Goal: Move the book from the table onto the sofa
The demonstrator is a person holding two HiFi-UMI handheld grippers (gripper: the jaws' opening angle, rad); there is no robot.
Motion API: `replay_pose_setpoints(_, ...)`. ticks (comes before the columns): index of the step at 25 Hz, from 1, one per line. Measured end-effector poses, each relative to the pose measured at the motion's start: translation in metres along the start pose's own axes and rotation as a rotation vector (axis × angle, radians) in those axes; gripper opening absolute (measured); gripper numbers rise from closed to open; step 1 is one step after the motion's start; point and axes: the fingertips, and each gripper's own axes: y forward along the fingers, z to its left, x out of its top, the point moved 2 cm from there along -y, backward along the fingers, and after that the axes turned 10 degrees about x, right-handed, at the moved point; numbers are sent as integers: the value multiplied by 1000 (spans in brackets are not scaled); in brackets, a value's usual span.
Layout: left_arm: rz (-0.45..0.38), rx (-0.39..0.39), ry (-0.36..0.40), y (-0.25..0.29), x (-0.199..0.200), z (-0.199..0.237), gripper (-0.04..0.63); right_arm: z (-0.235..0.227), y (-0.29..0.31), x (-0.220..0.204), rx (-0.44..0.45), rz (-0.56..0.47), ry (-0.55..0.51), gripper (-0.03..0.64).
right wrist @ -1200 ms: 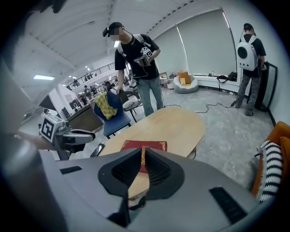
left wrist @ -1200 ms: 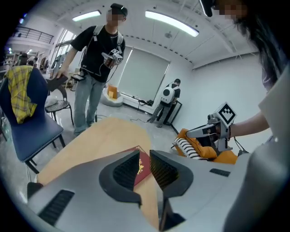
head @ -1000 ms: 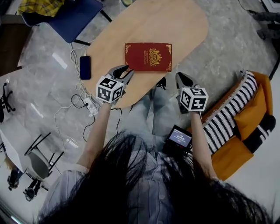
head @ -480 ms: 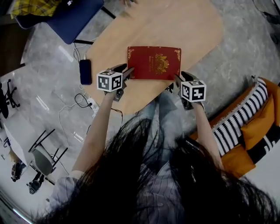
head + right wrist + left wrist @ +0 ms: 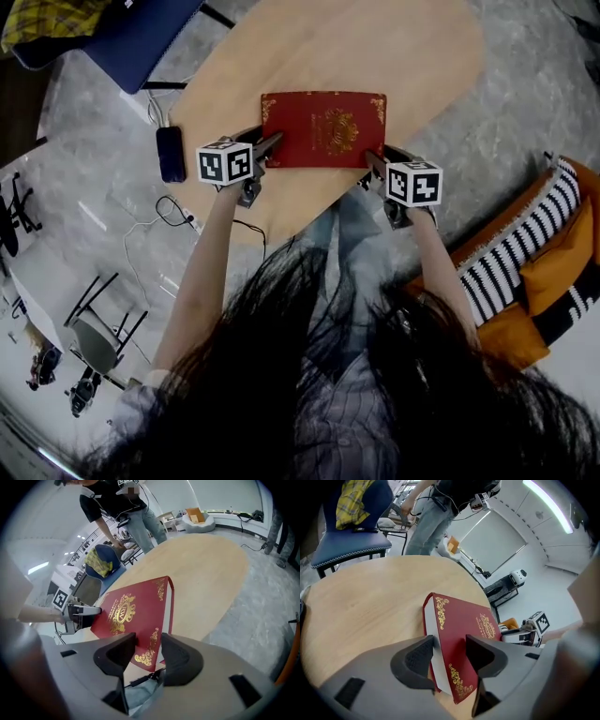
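Observation:
A red book [image 5: 323, 128] with gold ornament lies flat on the oval wooden table [image 5: 375, 47]. My left gripper [image 5: 272, 142] is at the book's near left corner, my right gripper [image 5: 375, 161] at its near right corner. In the left gripper view the book [image 5: 459, 630] has its corner between the opening jaws of the left gripper [image 5: 450, 651], one jaw by the page edge and one over the cover. In the right gripper view the jaws of the right gripper [image 5: 149, 648] are also opening and straddle the corner of the book [image 5: 126, 611]. Neither gripper's pads visibly press on the book.
An orange sofa with striped cushions [image 5: 525, 272] is at the right, beside the table. A dark phone [image 5: 170, 154] and cables [image 5: 178, 211] lie on the floor at the left. A blue chair [image 5: 141, 37] stands at the far left. A person [image 5: 436, 503] stands beyond the table.
Both grippers have dropped and moved forward from the table's near edge to the book's near corners. Their jaws have widened around those corners.

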Motion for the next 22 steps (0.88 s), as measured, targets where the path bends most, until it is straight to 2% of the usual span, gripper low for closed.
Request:
replay_pose_setpoints(7,-8,30,-5,-7,-2,-3,209,9,-6,1,-39,12,-14,175)
replay_pose_setpoints(12,-53,-7,-14,-30,3,-14,207,29,-29,3,-50,-13,-21,172)
replay_pose_setpoints(22,-155,-67,43,-106,2,-62,207,92,-108,-5,-132,-109,-128,172)
